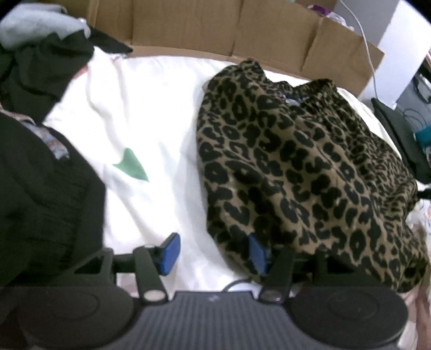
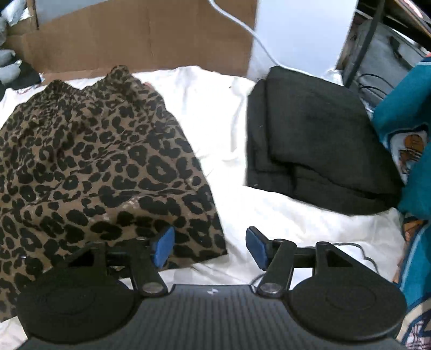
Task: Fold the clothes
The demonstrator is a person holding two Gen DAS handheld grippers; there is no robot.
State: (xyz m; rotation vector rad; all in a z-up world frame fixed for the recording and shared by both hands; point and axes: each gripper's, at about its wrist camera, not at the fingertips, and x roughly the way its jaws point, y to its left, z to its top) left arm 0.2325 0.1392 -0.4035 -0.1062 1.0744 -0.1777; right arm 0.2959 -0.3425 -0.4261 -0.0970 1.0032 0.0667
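Note:
A leopard-print garment (image 1: 296, 161) lies roughly folded on a white sheet (image 1: 161, 121). My left gripper (image 1: 214, 253) hovers at the garment's near left edge. It is open, with its right pad (image 1: 257, 254) over the print cloth and its left pad (image 1: 171, 253) over the sheet. In the right wrist view the same garment (image 2: 94, 161) fills the left side. My right gripper (image 2: 209, 247) is open at the garment's near right corner. Its left pad (image 2: 163, 246) sits above the cloth and its right pad (image 2: 256, 247) above the bare sheet (image 2: 269, 215). Neither gripper holds anything.
Dark clothes (image 1: 40, 188) and a pale grey piece (image 1: 35, 24) are piled at the left. A folded black garment (image 2: 309, 140) lies to the right of the leopard piece, with teal printed cloth (image 2: 404, 107) beyond it. Cardboard walls (image 1: 188, 24) stand along the back.

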